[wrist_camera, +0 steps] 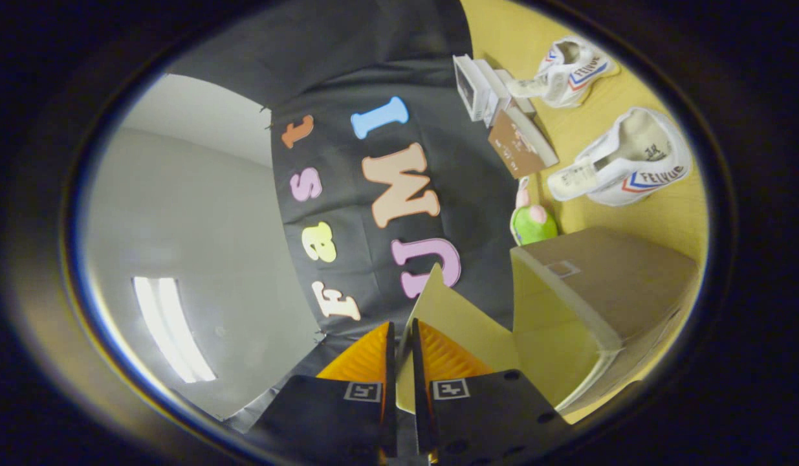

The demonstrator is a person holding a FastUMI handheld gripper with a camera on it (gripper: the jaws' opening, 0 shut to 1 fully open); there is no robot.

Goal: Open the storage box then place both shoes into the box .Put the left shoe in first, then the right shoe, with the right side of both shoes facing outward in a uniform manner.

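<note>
Here, view rolled on its side; all places given relative to the storage box.

Gripper (402, 362): fingers drawn nearly together, only a thin slit between them.
Held: the edge of the box's lid flap (451, 317) runs down into that slit; both fingers pinch it, one on each face of the flap.
Lid flap: pale yellowish card, lifted clear of the box body and hinged along the box's near edge; its free corner points toward the booth wall.
Storage box (600, 285): tan cardboard, resting on the yellow table (632, 136), right beside the fingers; lid swung open. A small pale label sits on its brown face. Inside not visible from here.
Nearer shoe (625, 162): white sneaker with red and blue stripes, on the table just beyond the box, apart from it, opening turned toward the camera.
Farther shoe (577, 71): same make, well beyond the box, past the nearer shoe, not touching it.
Green toy (532, 220): small, green with pink parts, just beside the box's far corner, against the foot of the wall.
Small cartons (503, 110): white ones and a brown one, along the wall, beyond the toy, beside the farther shoe.
Black cloth wall (373, 77): behind the box and flap.
</note>
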